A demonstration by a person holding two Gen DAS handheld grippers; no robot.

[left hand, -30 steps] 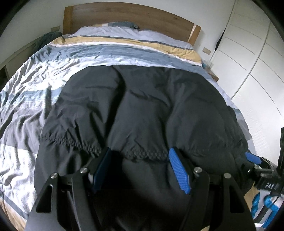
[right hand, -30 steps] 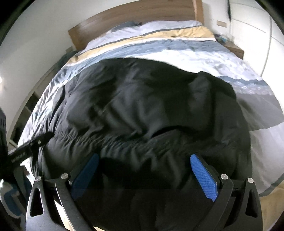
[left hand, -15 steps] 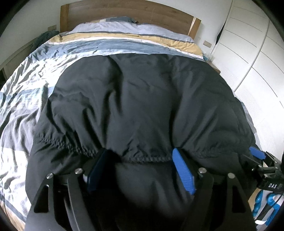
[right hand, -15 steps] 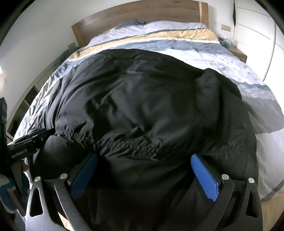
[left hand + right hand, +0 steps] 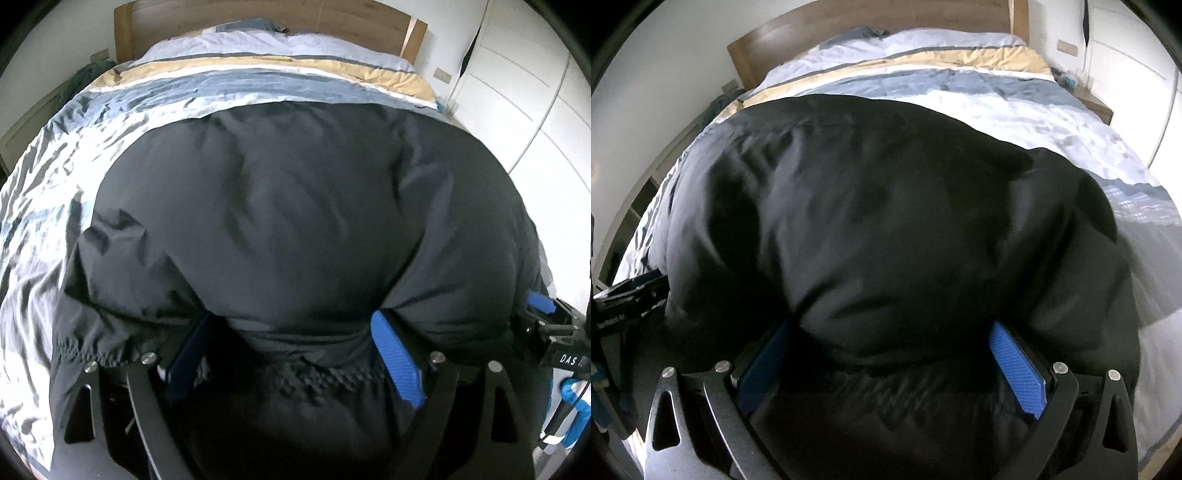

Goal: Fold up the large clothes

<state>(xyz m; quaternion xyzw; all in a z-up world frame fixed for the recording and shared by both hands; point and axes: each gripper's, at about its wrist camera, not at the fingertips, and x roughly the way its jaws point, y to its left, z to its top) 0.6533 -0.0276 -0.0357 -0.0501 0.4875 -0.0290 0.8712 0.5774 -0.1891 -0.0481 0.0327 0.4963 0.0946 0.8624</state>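
The left tongs (image 5: 295,354) are spread wide, and a fat fold of the black puffy jacket (image 5: 303,206) bulges between their blue pads. The right tongs (image 5: 890,363) are spread wide too, around another bulge. The jacket lies on the striped bed (image 5: 74,155). Whether the pads really squeeze the cloth is hard to tell.
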